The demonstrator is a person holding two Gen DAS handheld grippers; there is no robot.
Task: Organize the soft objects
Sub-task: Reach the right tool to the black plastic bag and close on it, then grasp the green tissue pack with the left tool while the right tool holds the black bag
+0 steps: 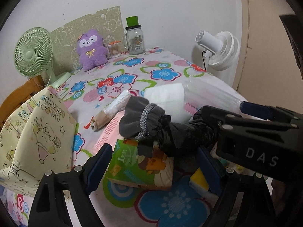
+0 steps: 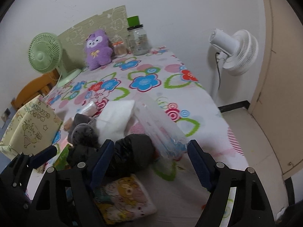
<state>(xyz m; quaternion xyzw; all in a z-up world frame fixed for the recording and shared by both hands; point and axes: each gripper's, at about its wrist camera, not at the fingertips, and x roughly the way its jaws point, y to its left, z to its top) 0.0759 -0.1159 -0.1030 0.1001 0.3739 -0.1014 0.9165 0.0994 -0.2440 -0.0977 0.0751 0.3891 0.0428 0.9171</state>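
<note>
A pile of soft things lies on the floral-cloth table [image 1: 162,64]: a black and grey drawstring pouch [image 1: 151,124], a green tissue pack [image 1: 144,164], white padding [image 1: 166,96], a clear plastic packet [image 2: 161,130] and a cartoon tissue pack [image 2: 125,196]. My left gripper [image 1: 157,164] is open and hovers around the green pack. My right gripper [image 2: 151,162] is open above the pouch [image 2: 130,151] and the clear packet; its body also shows in the left wrist view [image 1: 255,134]. A purple plush [image 1: 91,49] sits at the back.
A yellow cartoon-print fabric box [image 1: 36,138] stands at the left table edge. A green desk fan [image 1: 34,54], a glass jar [image 1: 135,39] and a cotton-swab tub [image 1: 114,49] stand at the back. A white floor fan [image 2: 234,53] stands to the right, off the table.
</note>
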